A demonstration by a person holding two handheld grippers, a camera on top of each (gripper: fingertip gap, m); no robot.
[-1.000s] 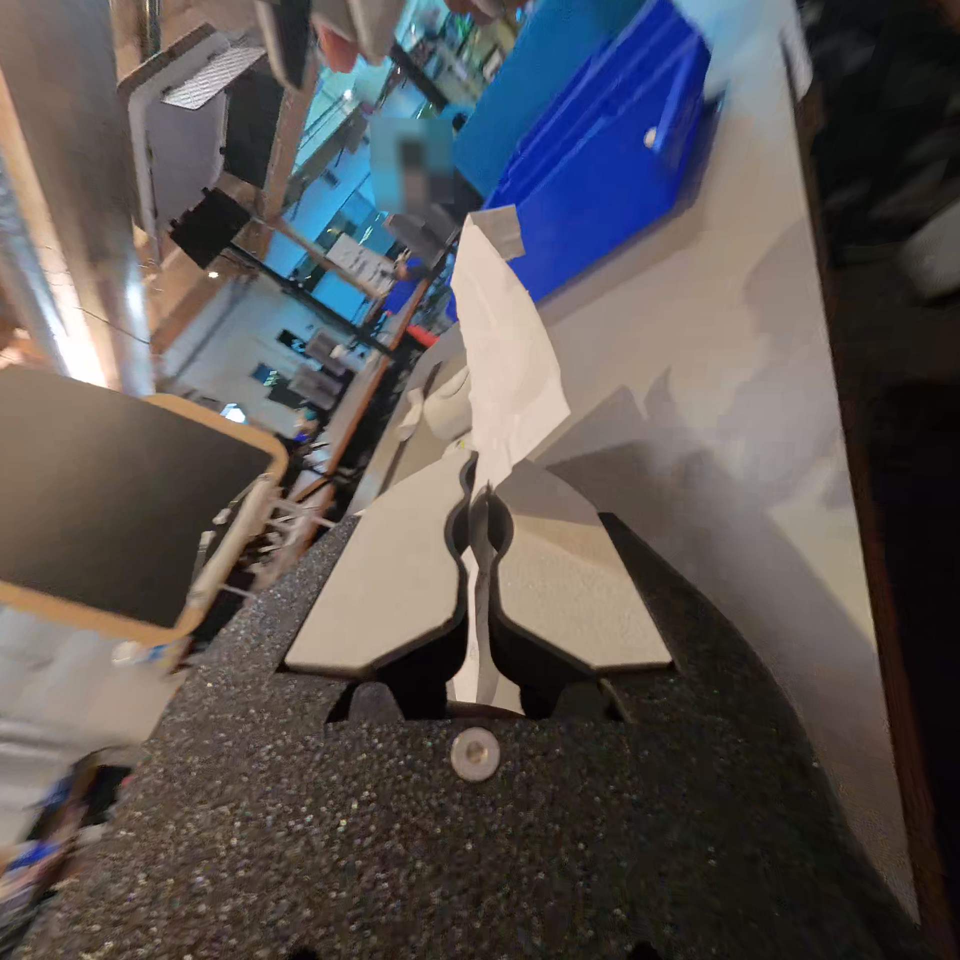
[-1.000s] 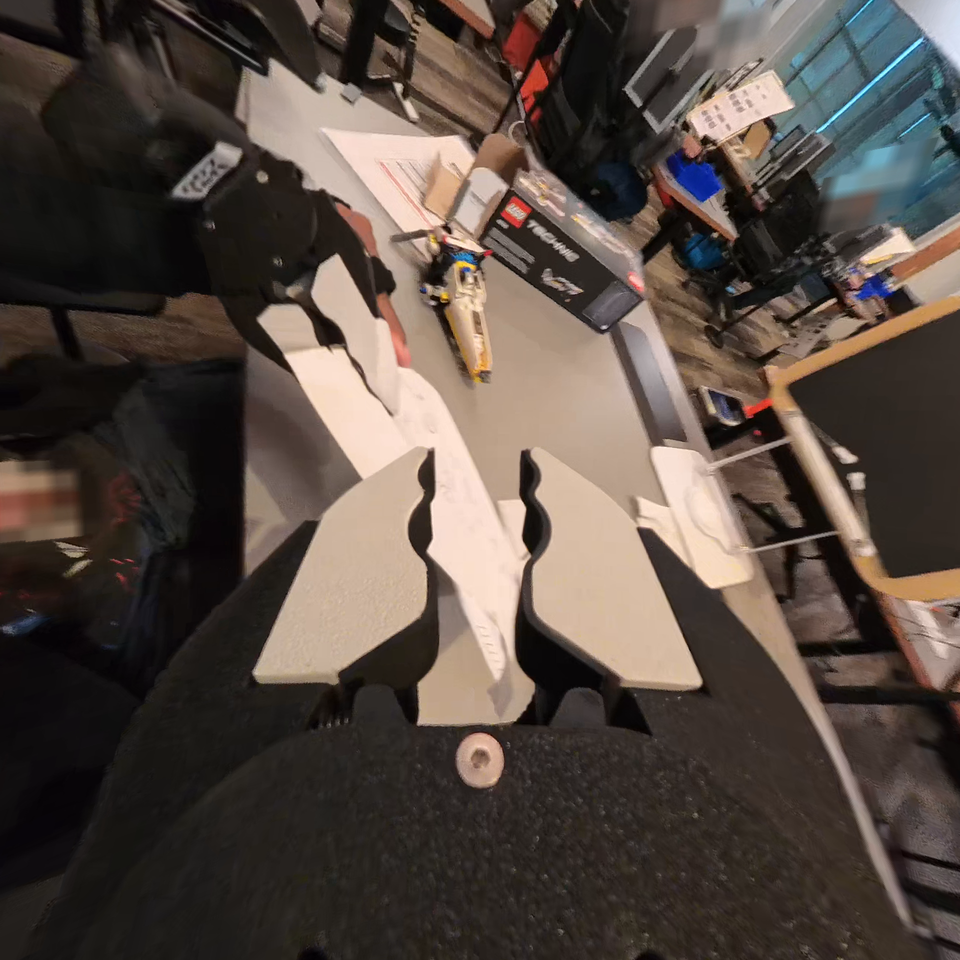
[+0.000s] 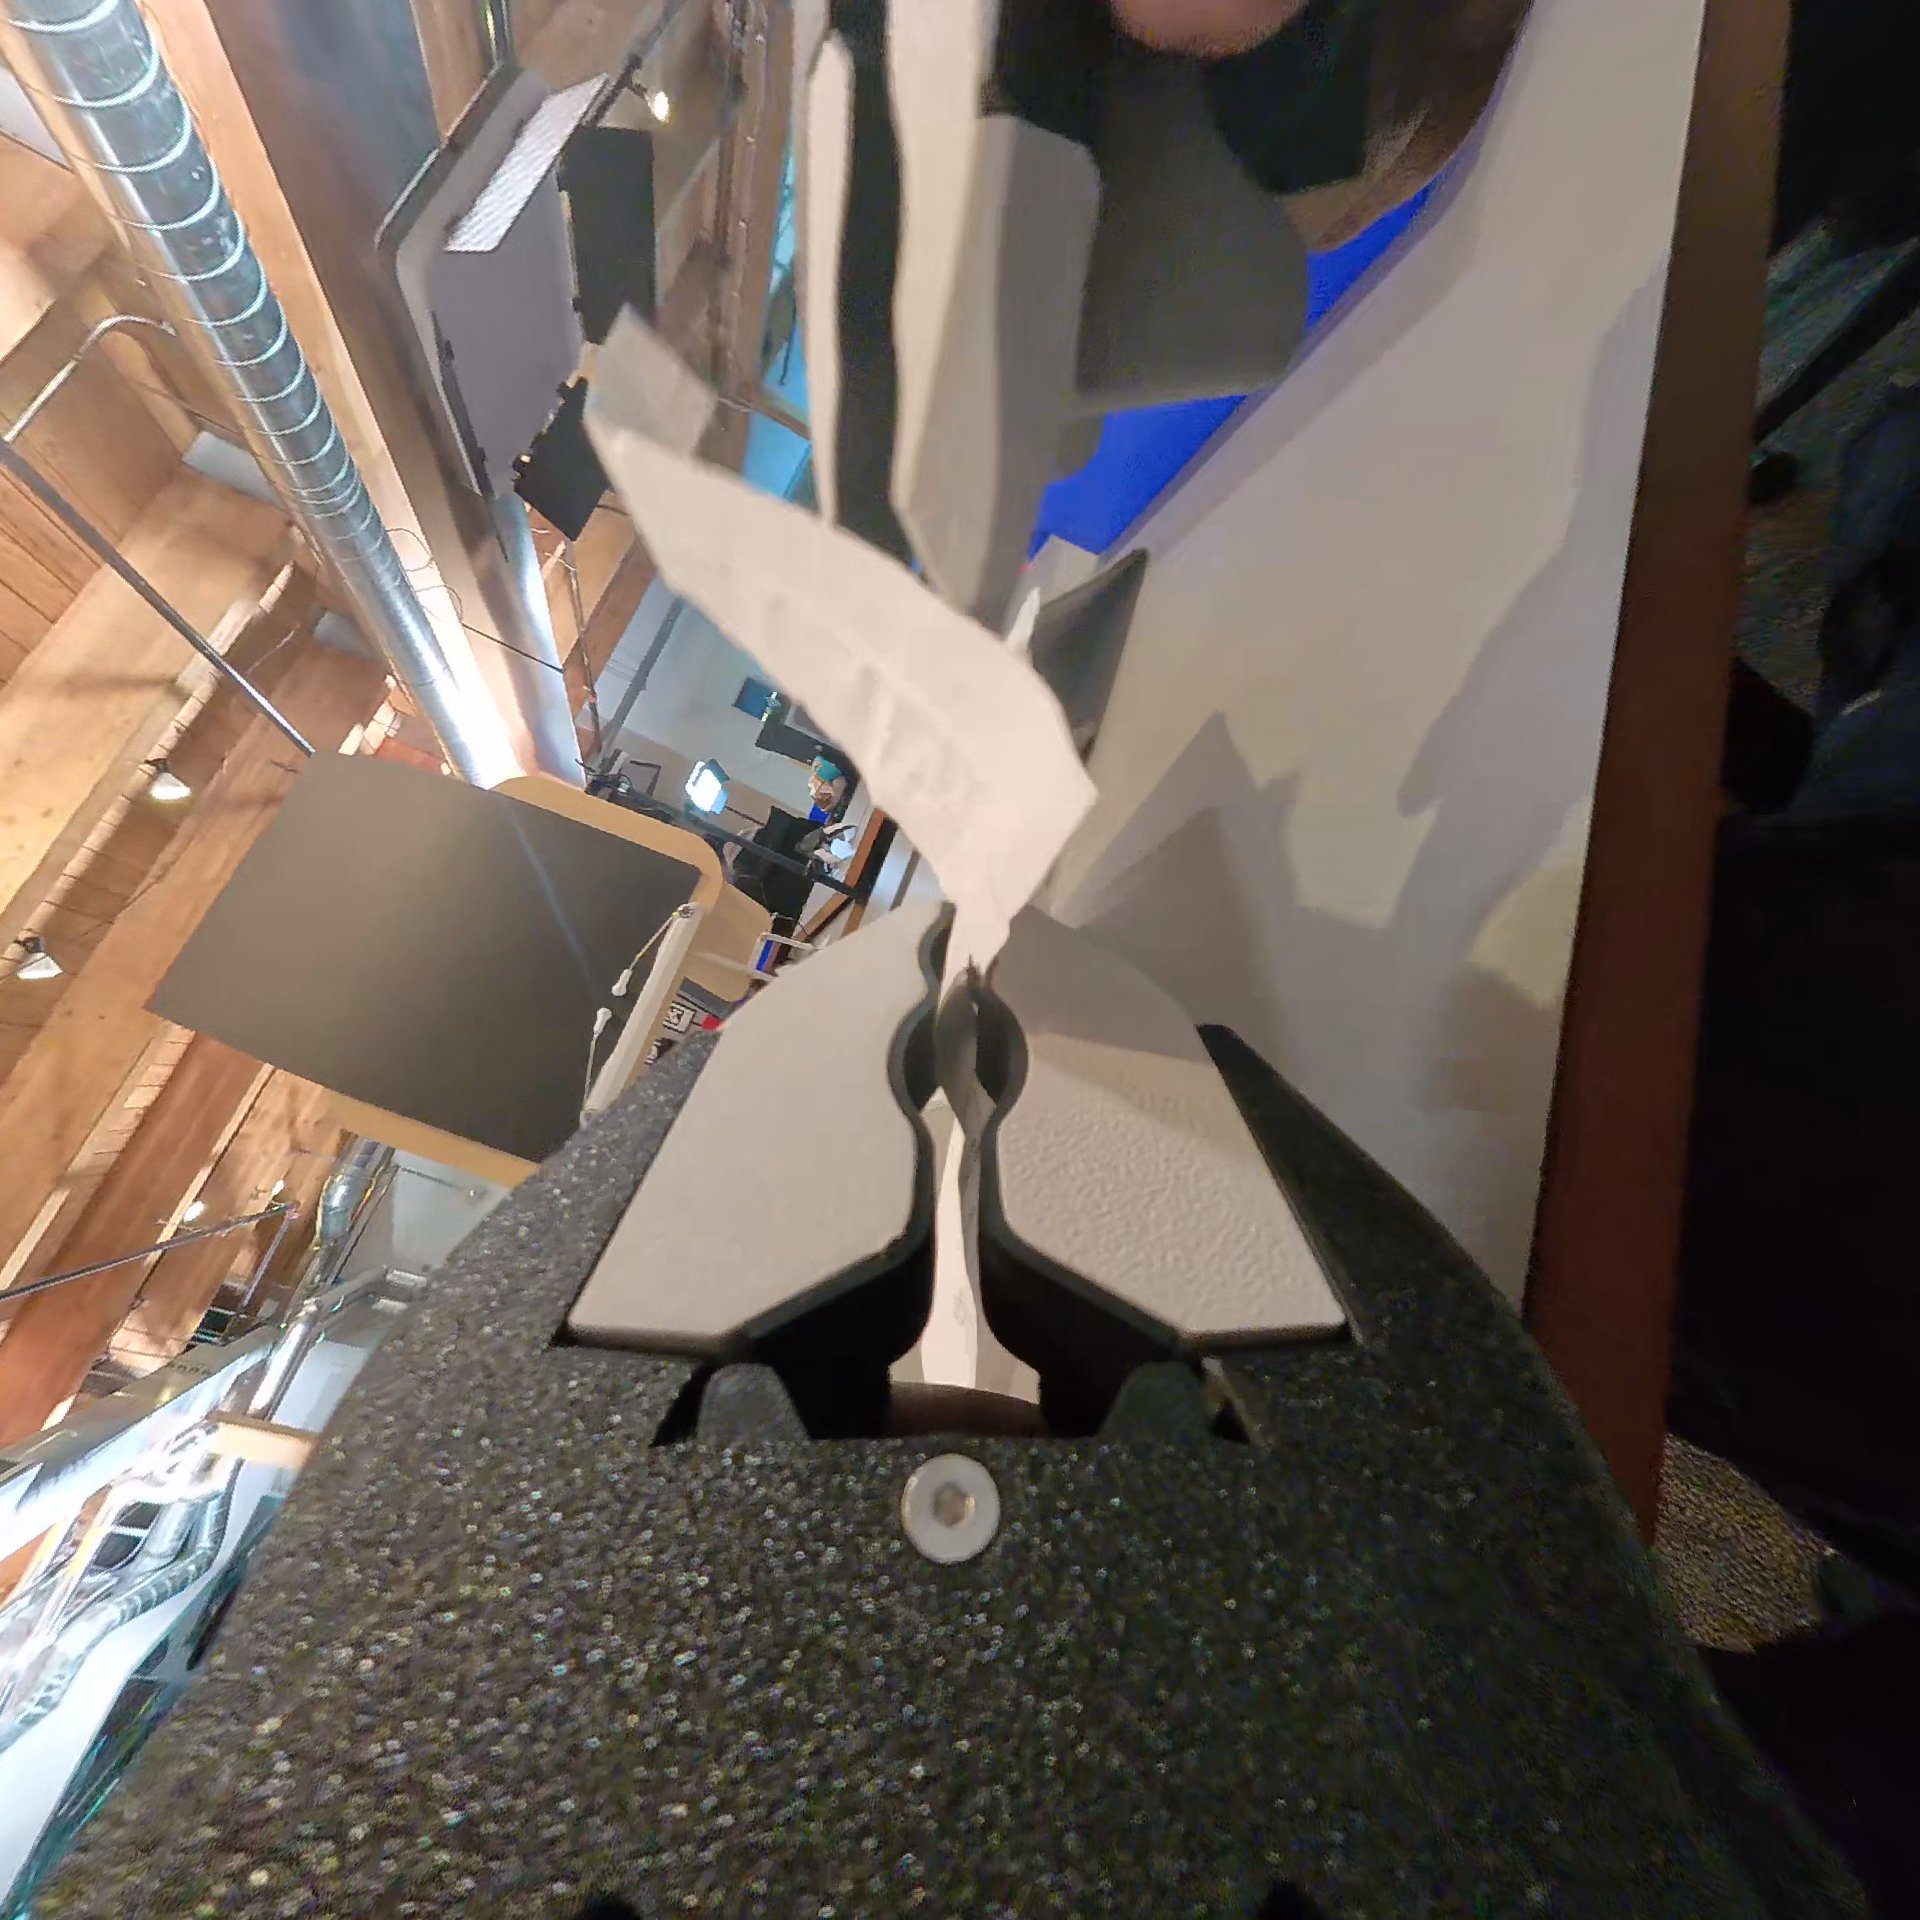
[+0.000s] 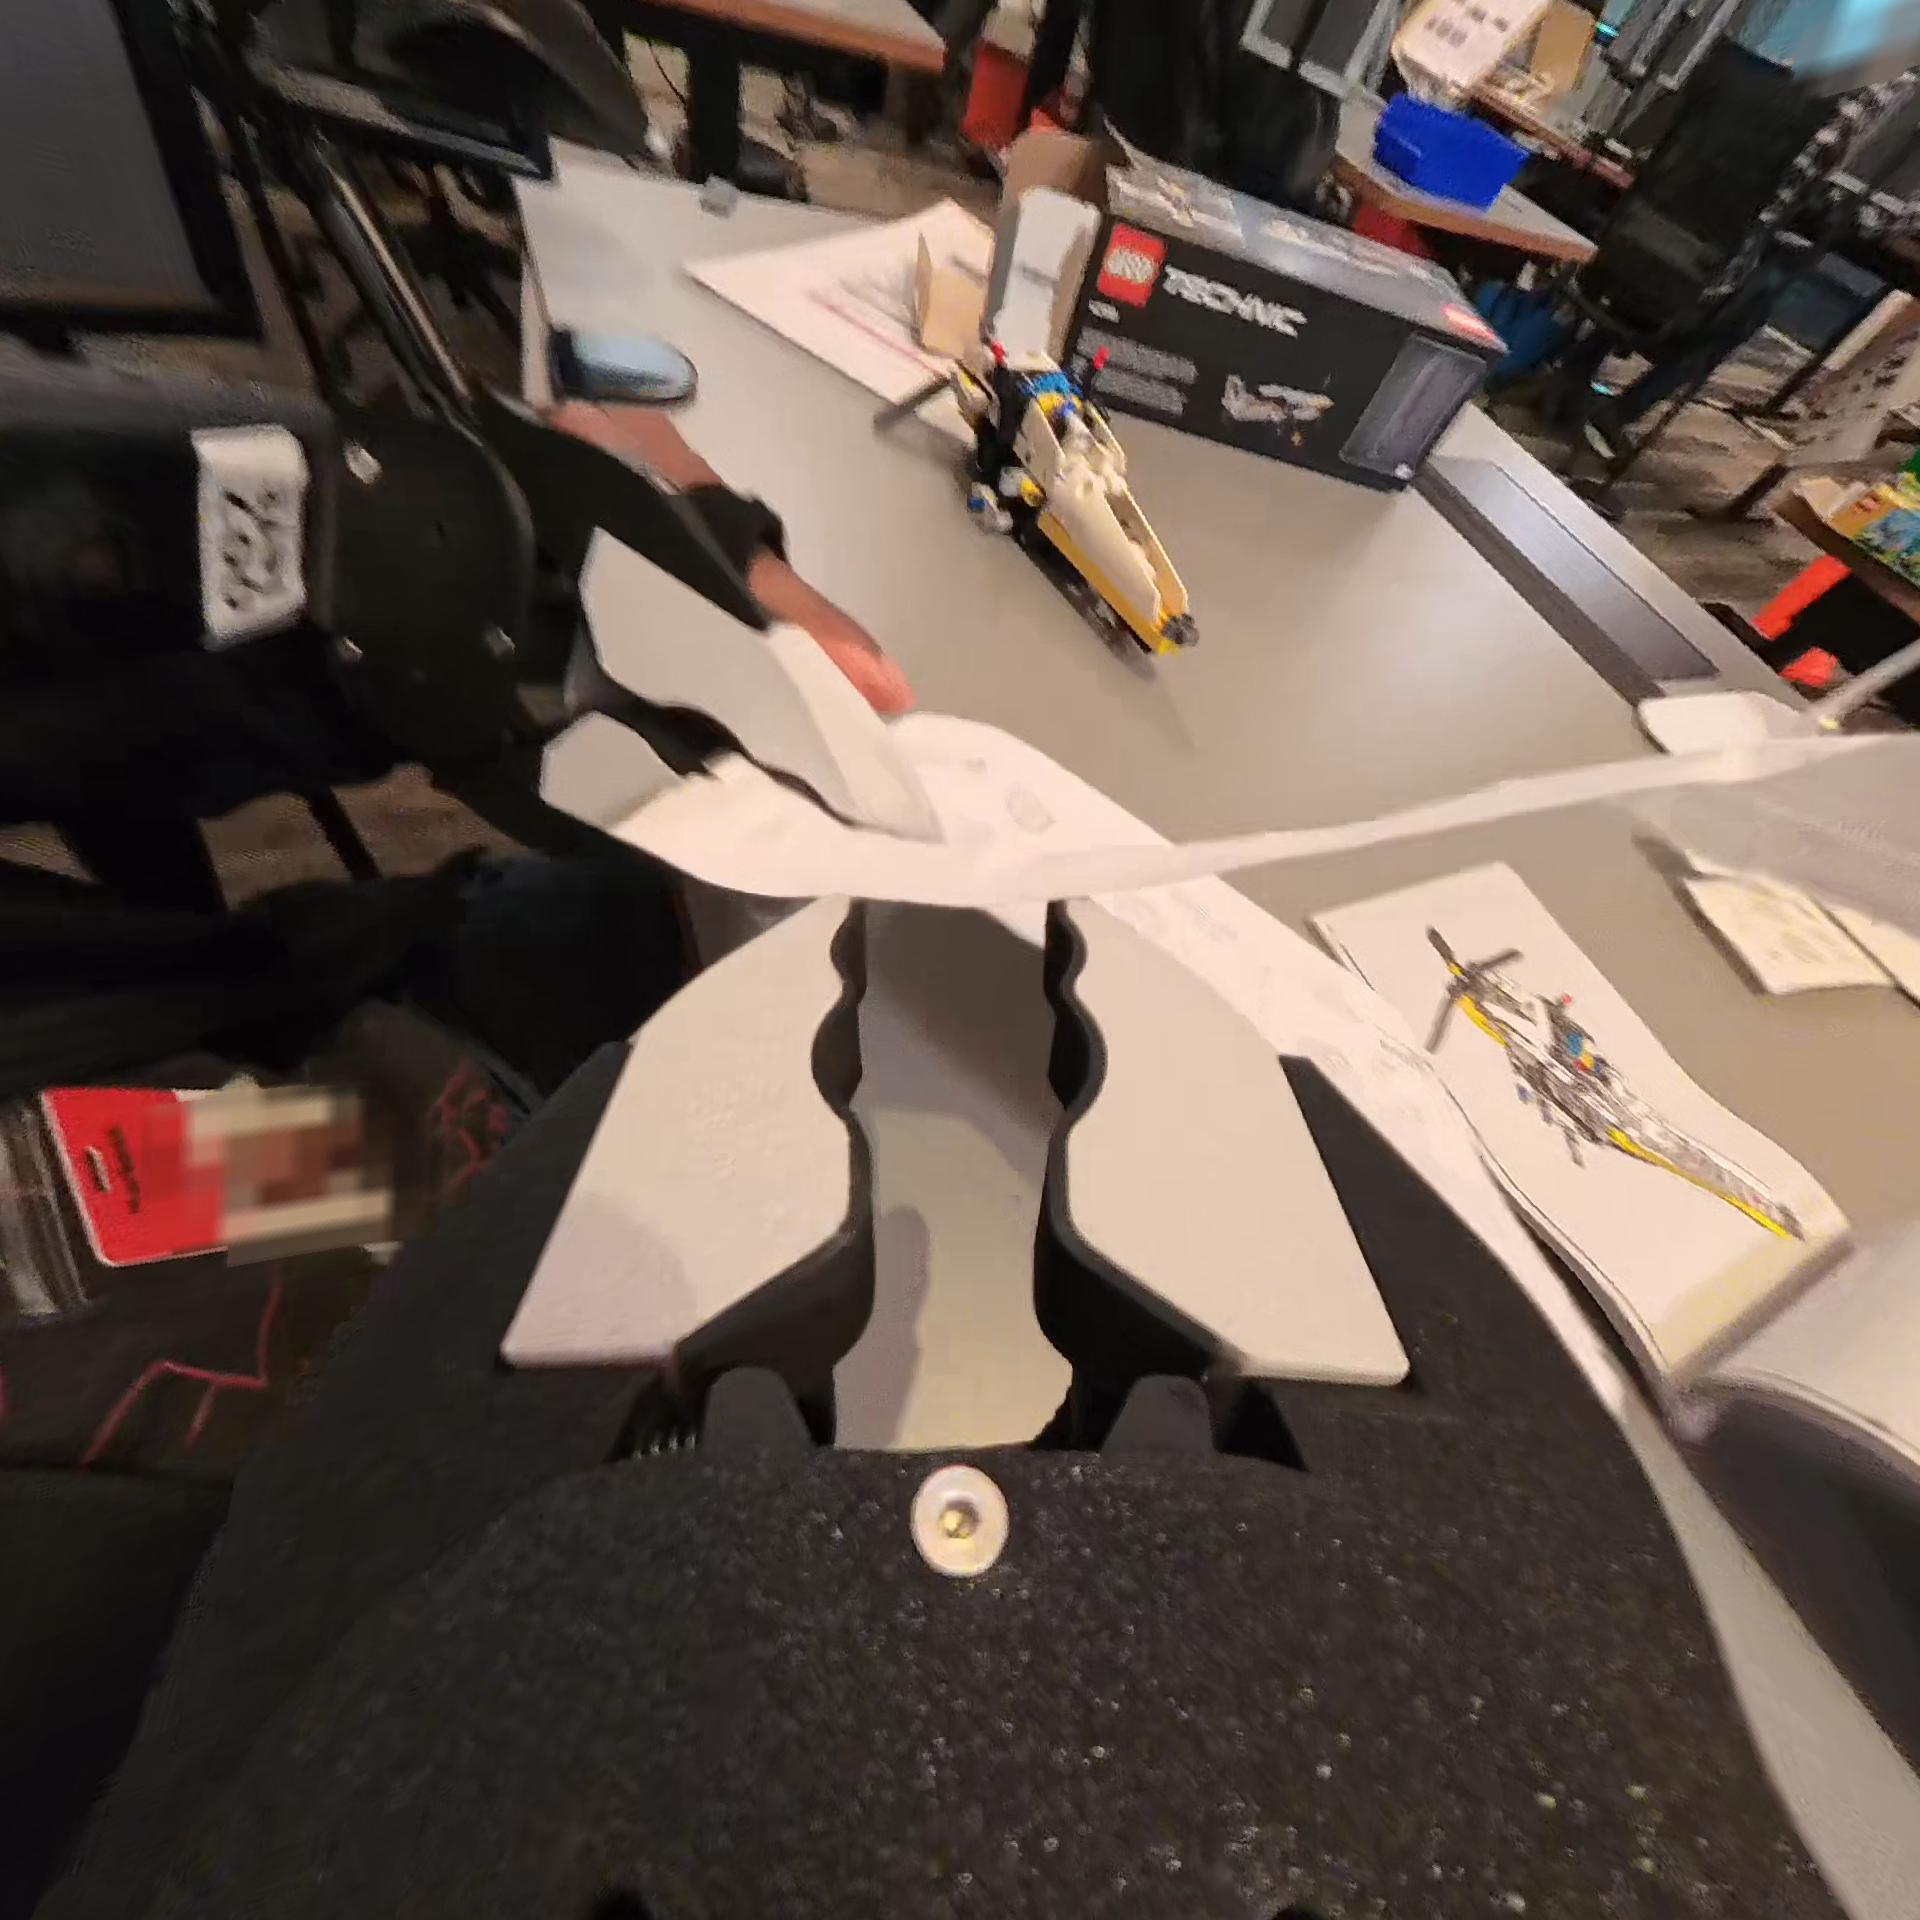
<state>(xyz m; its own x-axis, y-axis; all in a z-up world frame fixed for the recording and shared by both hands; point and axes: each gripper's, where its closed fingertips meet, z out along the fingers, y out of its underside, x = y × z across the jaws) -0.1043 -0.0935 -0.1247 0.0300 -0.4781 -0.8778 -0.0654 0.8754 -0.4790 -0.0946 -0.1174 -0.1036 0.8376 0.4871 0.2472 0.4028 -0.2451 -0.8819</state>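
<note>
Over grey table (image 4: 1351, 644), left claw (image 3: 971, 940) pinches blurred paper strip (image 3: 883, 675); right claw (image 4: 951, 920) spread.

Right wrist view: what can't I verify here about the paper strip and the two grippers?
- Paper strip: far end cut off by the right edge.
- Left gripper: motion blur hides where its fingertips pinch the strip.
- Right gripper: jaws apart; the strip crosses beyond its tips, contact unclear.

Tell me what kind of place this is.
Probably a shared workshop or lab. Bare metal ducting and hanging light panels run overhead, several work tables stand about, and this grey table holds a toy brick helicopter, its box and an instruction booklet.
</note>
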